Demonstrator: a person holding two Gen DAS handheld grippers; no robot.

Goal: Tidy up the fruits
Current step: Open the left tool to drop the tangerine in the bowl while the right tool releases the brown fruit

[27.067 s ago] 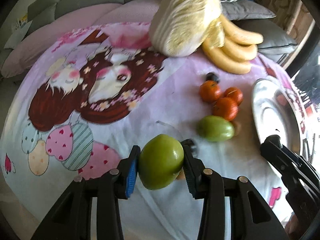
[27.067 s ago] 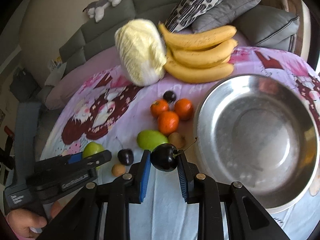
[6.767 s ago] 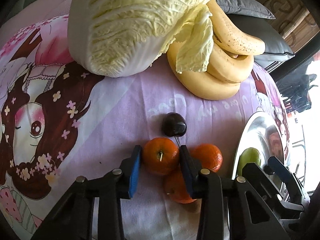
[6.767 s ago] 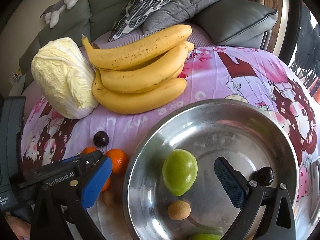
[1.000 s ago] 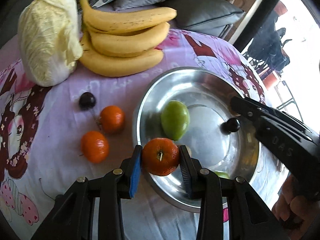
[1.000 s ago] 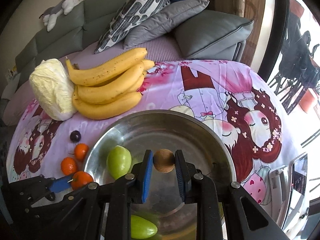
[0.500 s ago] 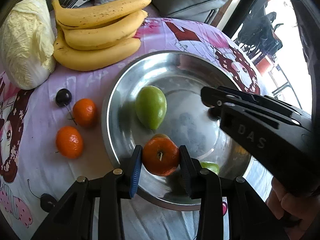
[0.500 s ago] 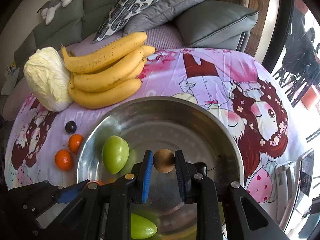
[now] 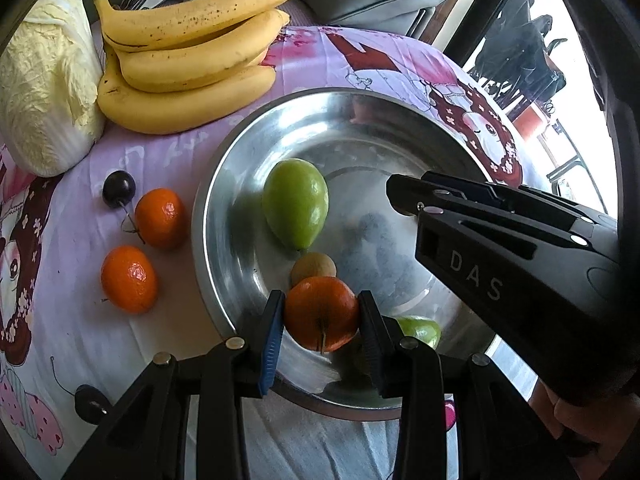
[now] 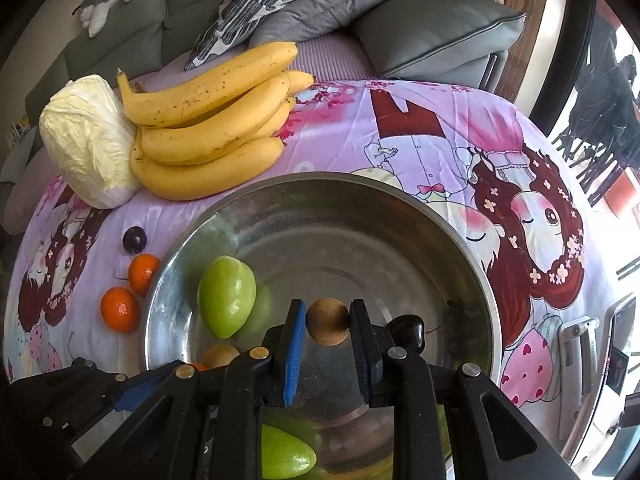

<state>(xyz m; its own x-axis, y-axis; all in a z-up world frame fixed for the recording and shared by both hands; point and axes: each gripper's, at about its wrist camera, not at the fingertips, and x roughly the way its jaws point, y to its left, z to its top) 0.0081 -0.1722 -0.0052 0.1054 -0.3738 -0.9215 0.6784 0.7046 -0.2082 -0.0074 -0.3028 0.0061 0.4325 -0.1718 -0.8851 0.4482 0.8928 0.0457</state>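
Observation:
My left gripper [image 9: 322, 322] is shut on an orange tangerine [image 9: 321, 318] and holds it over the near part of the steel bowl [image 9: 224, 168]. My right gripper [image 10: 327, 322] is shut on a small brown round fruit [image 10: 327, 321] over the bowl's [image 10: 460, 236] middle. In the bowl lie a green fruit [image 9: 296, 202], a second brown fruit [image 9: 313, 267], another green fruit [image 10: 286, 456] and a dark cherry [image 10: 409, 332]. Two tangerines [image 9: 161, 218] [image 9: 129, 278] and a dark cherry [image 9: 119, 189] lie on the cloth left of the bowl.
A bunch of bananas [image 9: 188, 52] and a napa cabbage [image 9: 48, 80] lie at the back left on the pink cartoon tablecloth [image 10: 420, 128]. Grey sofa cushions [image 10: 432, 28] sit behind the table. Another dark cherry [image 9: 91, 404] lies near the front left edge.
My left gripper has carried the tangerine from the cloth's side over the bowl's rim and further into the bowl. My right gripper has lowered a little toward the bowl with the brown fruit.

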